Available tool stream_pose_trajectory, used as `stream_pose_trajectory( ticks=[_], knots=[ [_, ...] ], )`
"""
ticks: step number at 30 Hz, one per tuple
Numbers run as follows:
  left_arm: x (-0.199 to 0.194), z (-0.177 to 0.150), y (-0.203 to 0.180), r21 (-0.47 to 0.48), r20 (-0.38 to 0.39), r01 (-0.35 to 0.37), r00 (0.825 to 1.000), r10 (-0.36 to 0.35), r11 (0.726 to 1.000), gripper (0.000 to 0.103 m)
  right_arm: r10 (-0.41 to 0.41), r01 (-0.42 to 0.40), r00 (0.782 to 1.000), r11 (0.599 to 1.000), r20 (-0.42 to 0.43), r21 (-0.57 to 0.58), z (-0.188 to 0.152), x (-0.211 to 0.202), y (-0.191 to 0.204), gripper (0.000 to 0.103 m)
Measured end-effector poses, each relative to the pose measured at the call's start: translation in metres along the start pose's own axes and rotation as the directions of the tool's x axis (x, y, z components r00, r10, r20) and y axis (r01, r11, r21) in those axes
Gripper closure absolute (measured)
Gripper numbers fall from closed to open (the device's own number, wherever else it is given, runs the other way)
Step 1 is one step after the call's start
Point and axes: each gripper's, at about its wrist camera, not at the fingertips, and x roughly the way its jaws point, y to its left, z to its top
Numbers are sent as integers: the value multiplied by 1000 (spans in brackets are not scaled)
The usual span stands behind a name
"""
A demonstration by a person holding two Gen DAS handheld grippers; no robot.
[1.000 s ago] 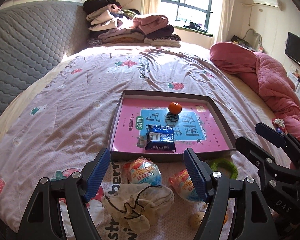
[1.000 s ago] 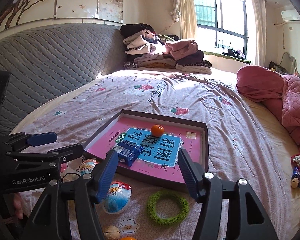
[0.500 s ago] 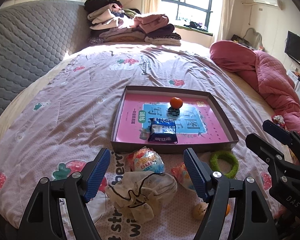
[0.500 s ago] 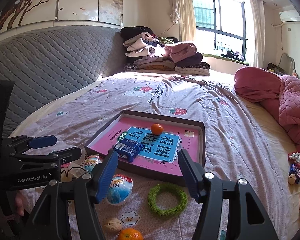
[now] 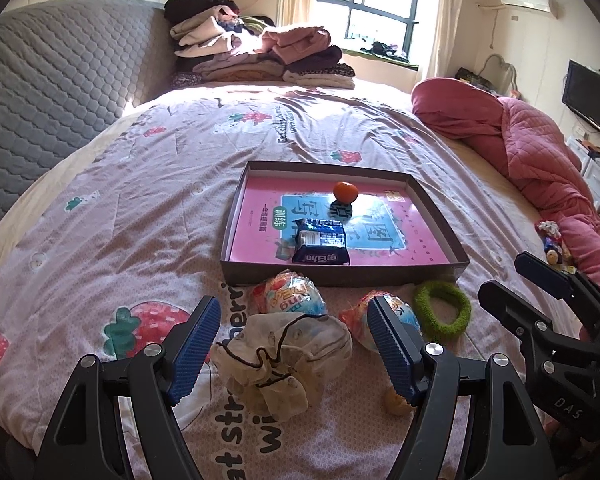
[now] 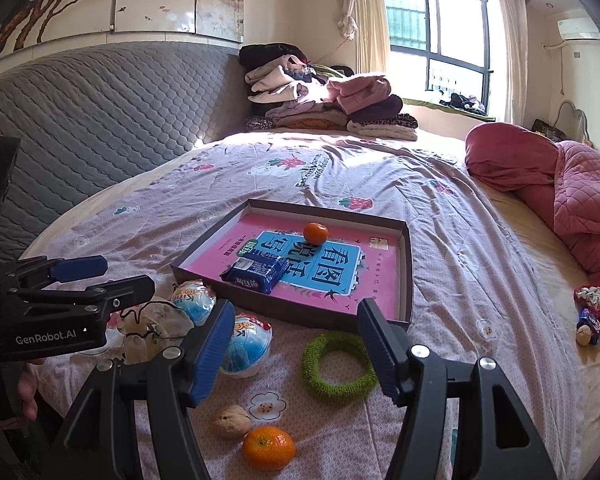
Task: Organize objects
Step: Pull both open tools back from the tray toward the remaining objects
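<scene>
The left gripper (image 5: 294, 344) stands wide open and holds nothing; a crumpled cream scrunchie (image 5: 280, 358) lies on the bedspread (image 5: 140, 200) between its blue pads (image 5: 194, 344), apart from both. Just beyond it sits a foil-wrapped egg toy (image 5: 288, 296). A second egg toy (image 5: 380, 320) is partly hidden behind the right-hand pad, and a small pale object (image 5: 396, 402) below that pad is mostly covered; it may be a walnut. The shallow box (image 5: 340, 276) holds a pink book, a blue snack packet (image 5: 320, 242) and a small orange (image 5: 345, 192). A green ring (image 5: 442, 308) lies just in front of the box's near right corner.

The right gripper (image 6: 296, 344) is likewise wide open and empty, with the green ring (image 6: 338, 362) on the bed ahead between its fingers, untouched. A walnut (image 6: 231, 421) and a second orange (image 6: 269, 448) lie near the bottom edge. Items at the far right edge (image 6: 590, 320) are too small to identify.

Compared with one second earlier, both cameras have drawn back from the box: the second orange has entered the right view and more bedspread shows in front of the box. The objects themselves have not shifted.
</scene>
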Motion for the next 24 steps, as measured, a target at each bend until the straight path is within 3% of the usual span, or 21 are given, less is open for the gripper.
stream_pose_trajectory(
  ticks=[24],
  knots=[
    [-12,-20,3,21,-19,40,999,-39,999,26,-25,26,999,999,-44,21,-18,-19,11,40]
  ],
)
